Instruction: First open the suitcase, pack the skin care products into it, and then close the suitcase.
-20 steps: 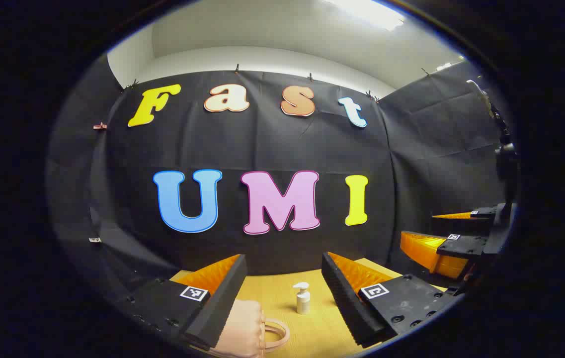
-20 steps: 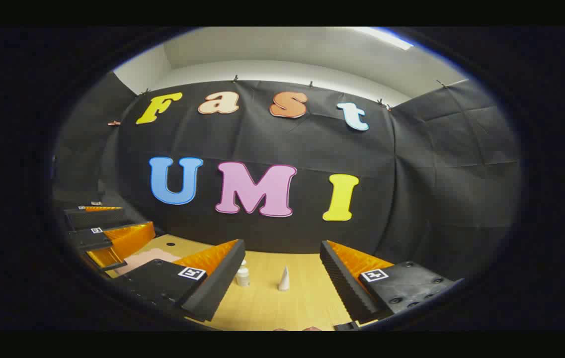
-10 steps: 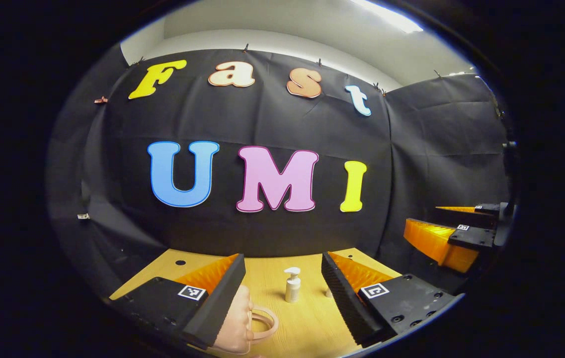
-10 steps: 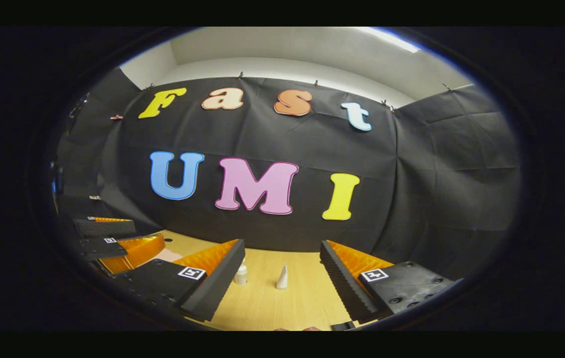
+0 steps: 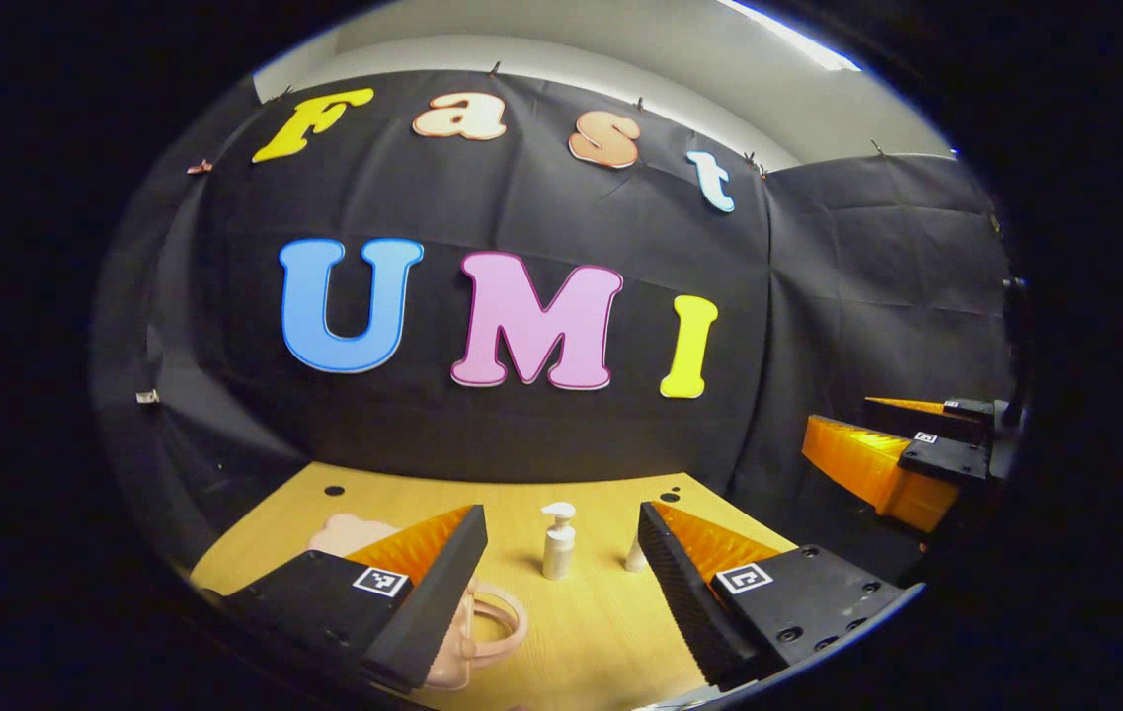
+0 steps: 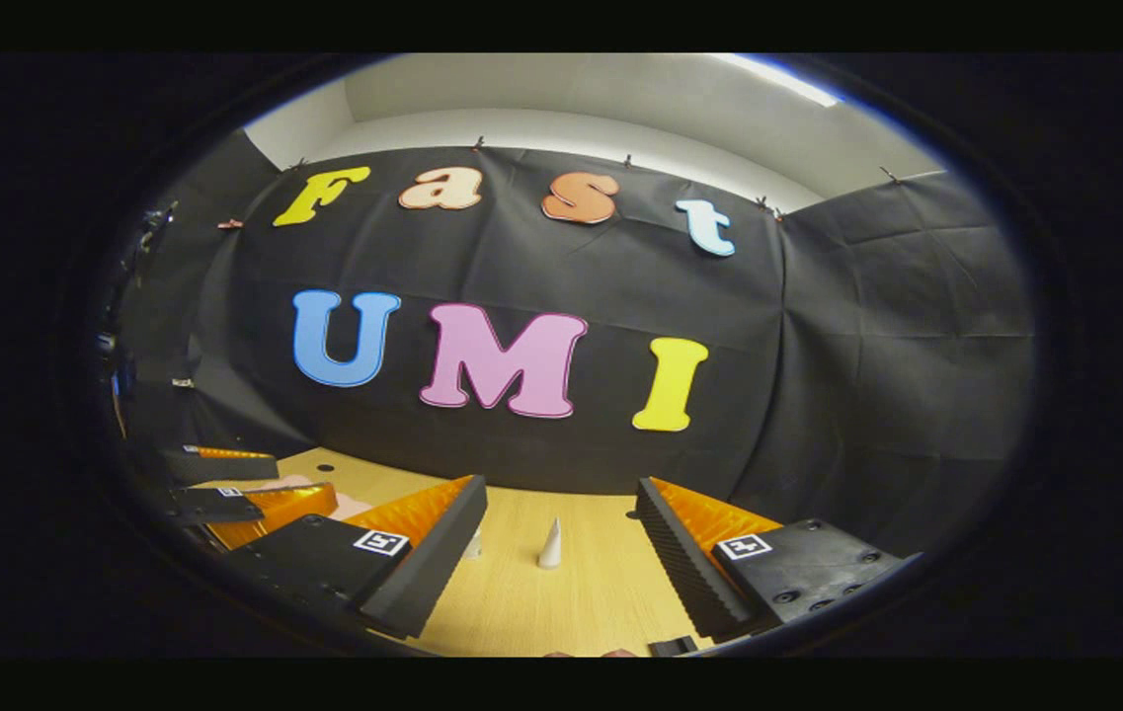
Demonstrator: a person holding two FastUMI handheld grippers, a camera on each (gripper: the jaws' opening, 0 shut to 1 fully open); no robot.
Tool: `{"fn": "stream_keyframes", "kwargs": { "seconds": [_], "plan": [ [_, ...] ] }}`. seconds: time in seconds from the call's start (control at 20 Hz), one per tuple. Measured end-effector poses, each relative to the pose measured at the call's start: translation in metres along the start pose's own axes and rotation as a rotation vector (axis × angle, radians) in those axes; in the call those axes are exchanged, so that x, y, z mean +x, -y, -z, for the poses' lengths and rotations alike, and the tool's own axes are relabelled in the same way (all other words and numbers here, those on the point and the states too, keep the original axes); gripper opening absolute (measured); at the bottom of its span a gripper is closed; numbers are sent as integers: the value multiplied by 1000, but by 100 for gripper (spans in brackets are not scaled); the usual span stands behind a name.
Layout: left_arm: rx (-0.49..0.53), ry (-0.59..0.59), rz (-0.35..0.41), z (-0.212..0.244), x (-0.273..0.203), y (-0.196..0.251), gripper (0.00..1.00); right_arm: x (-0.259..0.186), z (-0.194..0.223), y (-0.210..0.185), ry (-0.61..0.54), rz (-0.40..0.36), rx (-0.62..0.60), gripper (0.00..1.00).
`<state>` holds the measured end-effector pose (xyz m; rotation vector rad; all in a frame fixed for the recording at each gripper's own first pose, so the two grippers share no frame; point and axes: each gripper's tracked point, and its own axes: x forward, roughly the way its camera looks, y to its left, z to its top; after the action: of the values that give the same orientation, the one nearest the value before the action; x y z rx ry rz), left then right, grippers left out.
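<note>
Hovering above the wooden counter [image 5: 601, 632], the left tool [image 5: 561, 583] has its fingers spread wide with nothing between them. Taking the pump bottle [image 5: 557, 540] as landmark: it stands upright on the counter, framed between those fingers. The pink suitcase [image 5: 467, 637], lid shut, lies left of the bottle and nearer the camera, partly hidden by the left finger, its looped handle pointing toward the bottle. A small white tube [image 5: 634, 556] stands just right of the bottle. The right tool [image 6: 561, 553], well to the bottle's right, is likewise spread and empty, above a white cone-shaped tube [image 6: 550, 544].
</note>
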<state>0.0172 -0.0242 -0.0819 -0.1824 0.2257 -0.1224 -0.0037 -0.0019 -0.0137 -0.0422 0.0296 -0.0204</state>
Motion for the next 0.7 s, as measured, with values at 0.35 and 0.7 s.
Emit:
{"fn": "stream_keyframes", "kwargs": {
  "seconds": [0.35,0.7],
  "plan": [
    [-65,-294,-68,101,53,-18,96,21,23,5,-7,-60,-3,97],
    [-79,-581,-240,195,101,-48,96,61,74,36,-95,-154,23,97]
  ]
}}
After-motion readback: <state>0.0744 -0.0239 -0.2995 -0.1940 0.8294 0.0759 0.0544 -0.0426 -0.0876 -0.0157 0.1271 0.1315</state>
